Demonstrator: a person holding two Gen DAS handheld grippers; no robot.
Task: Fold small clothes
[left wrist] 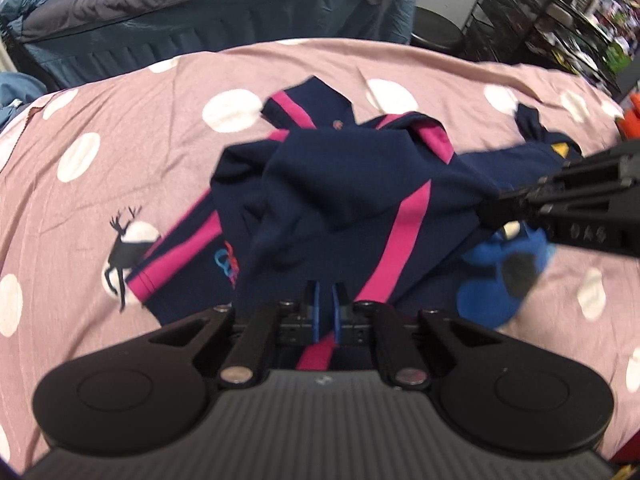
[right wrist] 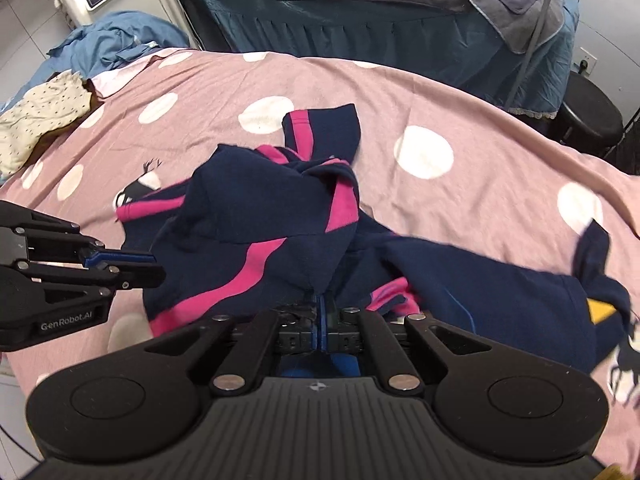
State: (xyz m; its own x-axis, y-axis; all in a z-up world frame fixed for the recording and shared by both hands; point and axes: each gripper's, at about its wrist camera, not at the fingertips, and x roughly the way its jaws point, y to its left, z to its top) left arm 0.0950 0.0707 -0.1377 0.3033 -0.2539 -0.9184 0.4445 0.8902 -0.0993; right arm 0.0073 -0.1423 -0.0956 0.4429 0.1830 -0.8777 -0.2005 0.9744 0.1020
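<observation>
A crumpled navy garment with pink stripes [left wrist: 340,184] lies bunched on the pink polka-dot bedspread [left wrist: 132,148]; it also shows in the right wrist view [right wrist: 256,216]. My left gripper [left wrist: 325,300] is shut on its near edge; in the right wrist view it [right wrist: 154,266] enters from the left. My right gripper [right wrist: 322,304] is shut on a fold of the same garment; in the left wrist view it [left wrist: 486,208] comes in from the right, pinching the cloth. A second navy piece with a yellow patch [right wrist: 520,304] spreads to the right.
A blue fuzzy item [left wrist: 500,276] lies under the right gripper. A cream dotted garment [right wrist: 40,116] and blue cloth [right wrist: 116,40] sit at the bed's far left. A dark bed [right wrist: 360,12], black stool [right wrist: 592,120] and wire shelf [left wrist: 560,20] stand beyond.
</observation>
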